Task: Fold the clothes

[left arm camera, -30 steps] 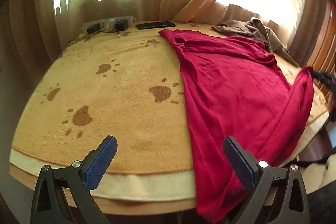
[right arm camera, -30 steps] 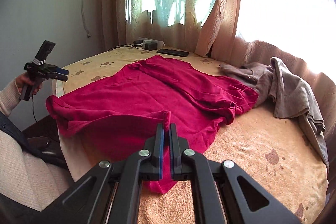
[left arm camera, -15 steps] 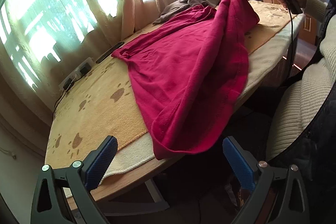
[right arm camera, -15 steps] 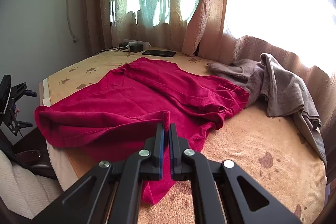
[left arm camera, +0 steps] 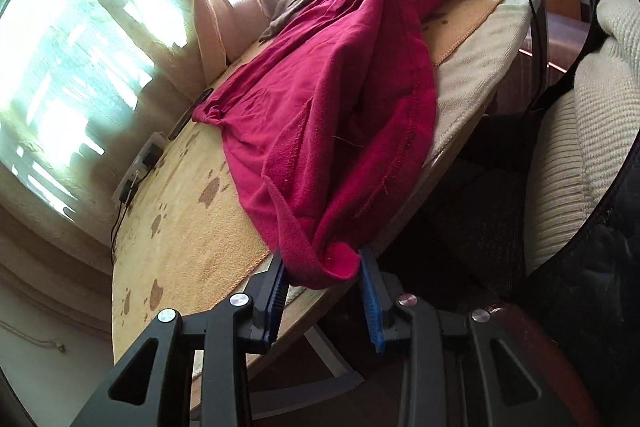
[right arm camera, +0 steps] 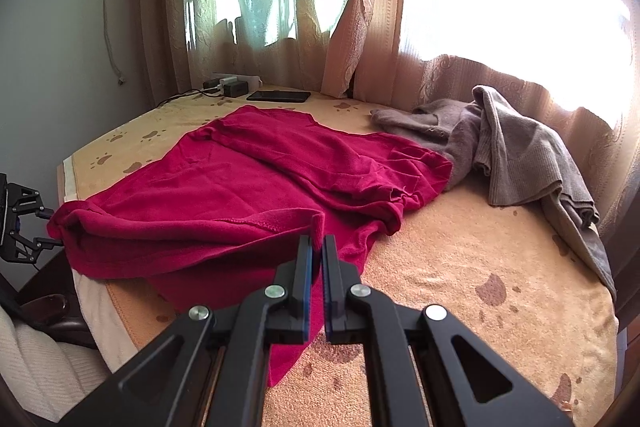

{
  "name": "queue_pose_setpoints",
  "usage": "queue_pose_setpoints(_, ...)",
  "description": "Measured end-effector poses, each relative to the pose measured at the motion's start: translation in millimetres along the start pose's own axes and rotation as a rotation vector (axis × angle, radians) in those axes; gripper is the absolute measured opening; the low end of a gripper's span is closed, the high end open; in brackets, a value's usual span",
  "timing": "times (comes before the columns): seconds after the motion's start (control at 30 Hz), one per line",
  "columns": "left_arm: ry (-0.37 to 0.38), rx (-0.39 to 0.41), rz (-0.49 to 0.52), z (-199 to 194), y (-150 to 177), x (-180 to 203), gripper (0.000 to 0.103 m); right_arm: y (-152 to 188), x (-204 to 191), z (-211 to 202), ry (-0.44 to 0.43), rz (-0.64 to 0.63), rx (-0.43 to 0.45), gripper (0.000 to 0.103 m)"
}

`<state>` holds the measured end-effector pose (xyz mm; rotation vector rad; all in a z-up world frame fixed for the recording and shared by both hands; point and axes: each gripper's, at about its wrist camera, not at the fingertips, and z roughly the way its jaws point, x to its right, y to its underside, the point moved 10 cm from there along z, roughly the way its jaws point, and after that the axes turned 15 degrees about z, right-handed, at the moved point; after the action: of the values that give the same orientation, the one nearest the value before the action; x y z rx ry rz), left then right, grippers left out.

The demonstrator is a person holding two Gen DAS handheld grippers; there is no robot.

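Your tabletop (right arm camera: 460,267) is covered w/ a tan paw-print blanket (left arm camera: 188,227), curtains (right arm camera: 280,7) close behind its far side. Most of the middle is taken by the red garment (right arm camera: 256,187): soft fleecy fabric, stitched hem showing, spread roughly flat but rumpled, w/ a ridge of folds running toward the far end. Its near edge is doubled back on itself, and one flap hangs over the tabletop's near edge.

Room to move: bare blanket on the right-hand near part in the right wrist view, and a wide bare strip on the far-left side (paw prints only). The grey-brown garment (right arm camera: 516,155) is heaped at the far right, touching the red one's far corner. A dark phone (right arm camera: 279,95) and a power strip (right arm camera: 230,85) w/ plugs lie at the far edge by the curtains, well apart from the red cloth.

Your left gripper (left arm camera: 322,281) sits at the tabletop's near edge; its jaws have just been closing, and the garment's bunched low corner is between the blue pads, touching both. Your right gripper (right arm camera: 317,255) is clamped narrow on the hem of the near edge, lifting that corner into a peak above the tabletop (seen from the left wrist view).
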<state>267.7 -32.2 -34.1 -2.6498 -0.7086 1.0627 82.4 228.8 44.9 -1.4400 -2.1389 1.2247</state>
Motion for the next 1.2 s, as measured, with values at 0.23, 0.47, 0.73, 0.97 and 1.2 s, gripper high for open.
queue_pose_setpoints(0.23,-0.008,-0.054,0.171,5,-8,19,0.036,-2,11,6,0.018,0.030,0.004,0.005)
queue_pose_setpoints(0.47,-0.024,-0.100,0.294,16,-12,33,0.036,0,15,7,0.034,0.031,-0.004,0.005)
queue_pose_setpoints(0.73,-0.092,-0.043,0.272,-1,-30,15,0.008,1,14,8,0.049,0.021,-0.002,0.005)
queue_pose_setpoints(0.97,-0.178,0.112,0.017,-28,-52,-47,0.008,-1,14,5,0.041,0.023,0.014,0.005)
queue_pose_setpoints(1.2,-0.229,0.316,-0.385,-51,-45,-143,0.008,-6,20,-5,0.056,0.028,0.042,0.005)
